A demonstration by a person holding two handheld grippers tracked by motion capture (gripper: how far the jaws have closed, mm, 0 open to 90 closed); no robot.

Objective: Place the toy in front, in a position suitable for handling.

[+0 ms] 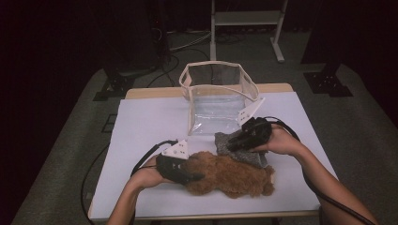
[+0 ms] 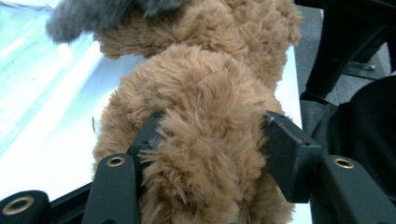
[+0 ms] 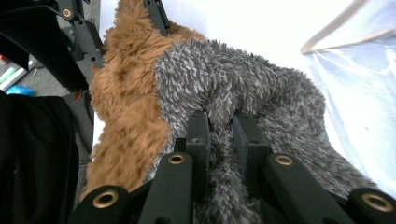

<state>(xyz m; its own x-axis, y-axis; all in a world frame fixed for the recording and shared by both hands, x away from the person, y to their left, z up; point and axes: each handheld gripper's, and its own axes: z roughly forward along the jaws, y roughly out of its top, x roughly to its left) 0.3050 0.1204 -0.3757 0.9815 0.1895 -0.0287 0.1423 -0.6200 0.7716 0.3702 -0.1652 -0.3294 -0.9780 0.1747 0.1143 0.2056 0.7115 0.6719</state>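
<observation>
Left hand-held gripper (image 1: 190, 177) sits at the near left of the worktop (image 1: 141, 126), jaws clamped on the brown plush (image 1: 230, 176). In the left gripper view both pads (image 2: 149, 135) press into the fur from either side. The plush lies flat near the front edge, on the white cover.

Right hand-held gripper (image 1: 234, 143) is just beyond it, right of centre, jaws nearly together and pinching a fold of the grey plush (image 1: 244, 152). The right gripper view shows grey pile bunched between the pads (image 3: 198, 128).

Grey plush rests partly on the brown one's far right side, touching it, with its far end on the cover.

Behind both: a clear bag (image 1: 218, 101) with beige trim, mouth open, standing at the far middle of the worktop. Grey plush is near its front face; contact not clear.
</observation>
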